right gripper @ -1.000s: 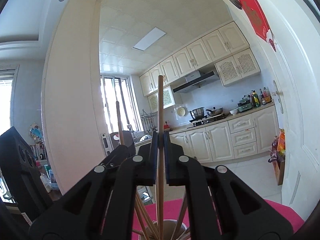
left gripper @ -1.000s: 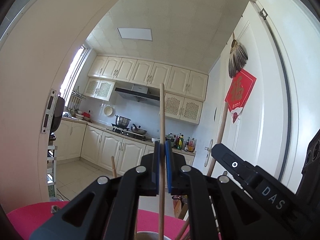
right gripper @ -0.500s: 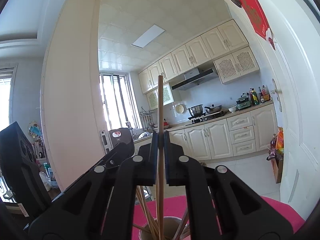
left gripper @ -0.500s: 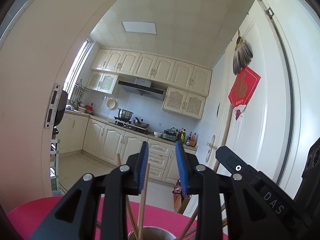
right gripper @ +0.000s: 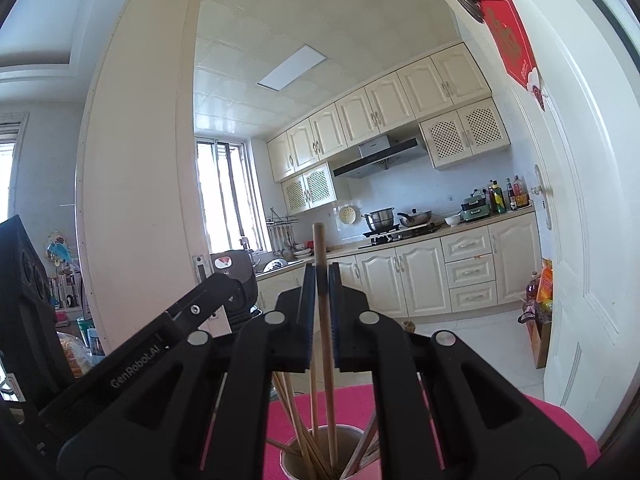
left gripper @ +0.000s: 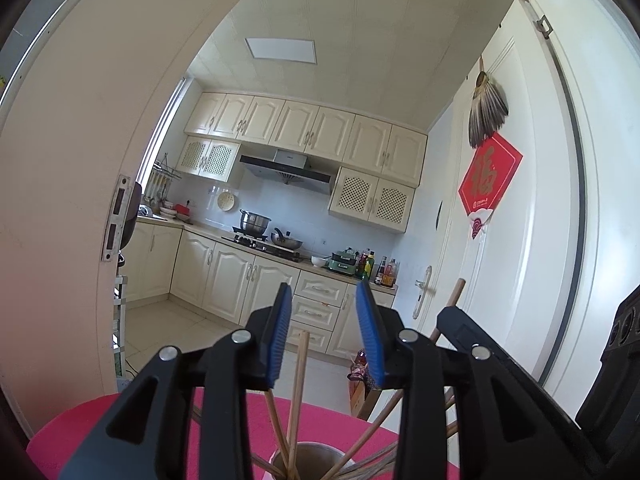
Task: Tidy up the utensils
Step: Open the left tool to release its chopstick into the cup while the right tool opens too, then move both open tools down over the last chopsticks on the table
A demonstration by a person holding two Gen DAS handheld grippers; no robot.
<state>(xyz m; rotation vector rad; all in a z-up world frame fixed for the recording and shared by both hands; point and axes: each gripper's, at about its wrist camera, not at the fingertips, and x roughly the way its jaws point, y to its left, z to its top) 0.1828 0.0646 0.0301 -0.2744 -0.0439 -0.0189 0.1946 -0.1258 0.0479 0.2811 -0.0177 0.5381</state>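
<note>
Presently, we record the following.
Grippers: two; the left gripper (left gripper: 324, 332) and the right gripper (right gripper: 322, 308), each also seen from the other's camera at the frame edge.
Cup count: one cup (right gripper: 352, 438) on the pink table (right gripper: 560, 428).
Chopstick count: we cannot give an exact number; about eight or more wooden chopsticks (right gripper: 300, 428) stand fanned in the cup.
Left view only: the left jaws from behind, the cup (left gripper: 316, 450) low between them, a loose chopstick (left gripper: 299, 376) rising in the gap, and a red door hanging (left gripper: 490, 176).
Right view only: a window (right gripper: 224, 196), a shelf of clutter at far left, and a held chopstick (right gripper: 323, 304) upright, its lower end down in the cup.
Left jaws: spread and opening; the blue pads (left gripper: 280, 336) touch nothing, the loose chopstick standing free between them.
Right jaws: pressed together, pinching the held chopstick near its upper part, the tip showing above them.
Task items: all chopsticks we see are in the cup.
</note>
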